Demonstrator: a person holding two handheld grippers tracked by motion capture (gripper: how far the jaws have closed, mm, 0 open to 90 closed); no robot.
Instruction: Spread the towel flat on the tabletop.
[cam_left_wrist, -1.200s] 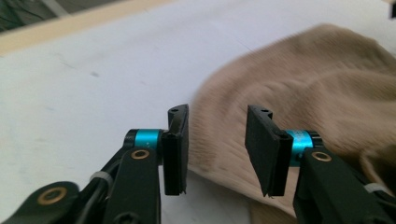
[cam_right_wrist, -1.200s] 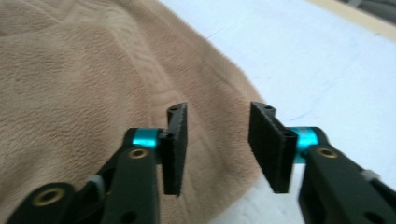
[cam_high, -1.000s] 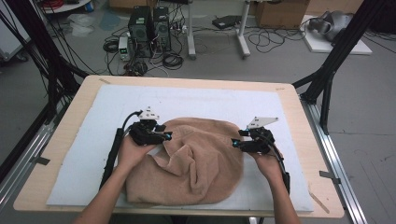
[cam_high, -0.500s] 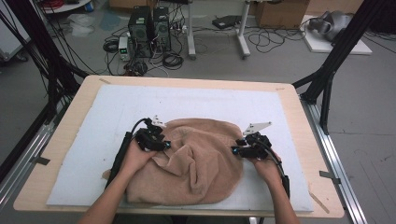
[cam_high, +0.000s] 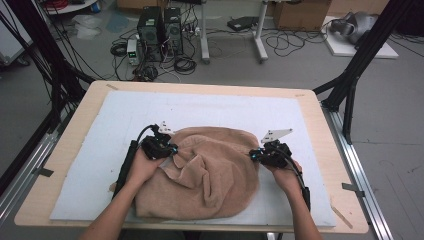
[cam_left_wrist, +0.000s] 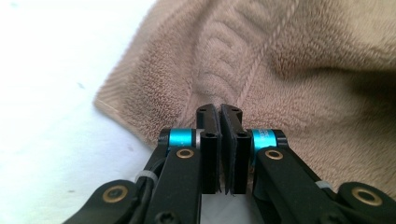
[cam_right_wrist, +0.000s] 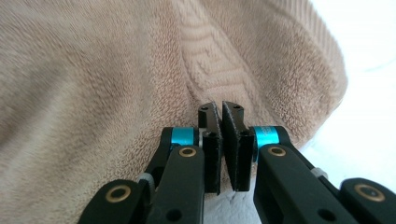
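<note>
Closely, left claw (cam_left_wrist: 220, 109) pinching towel (cam_left_wrist: 299, 70) hem

The worktop (cam_high: 310, 107) was a pale wooden board with a white foam sheet (cam_high: 220, 112) laid over most of it, framed at both sides by metal rails (cam_high: 367, 195). Beyond its far edge, at twelve o'clock, lay a grey floor (cam_high: 300, 65) strewn with black cables (cam_high: 280, 42). At eleven o'clock stood two dark computer towers (cam_high: 161, 25), with a small white box (cam_high: 132, 50) beside them. White desk legs (cam_high: 257, 30) rose near twelve. A cardboard box (cam_high: 300, 12) sat at one o'clock. Black slanted struts (cam_high: 360, 60) crossed at two o'clock, and more (cam_high: 45, 60) at ten. The light was even and dull.
</note>
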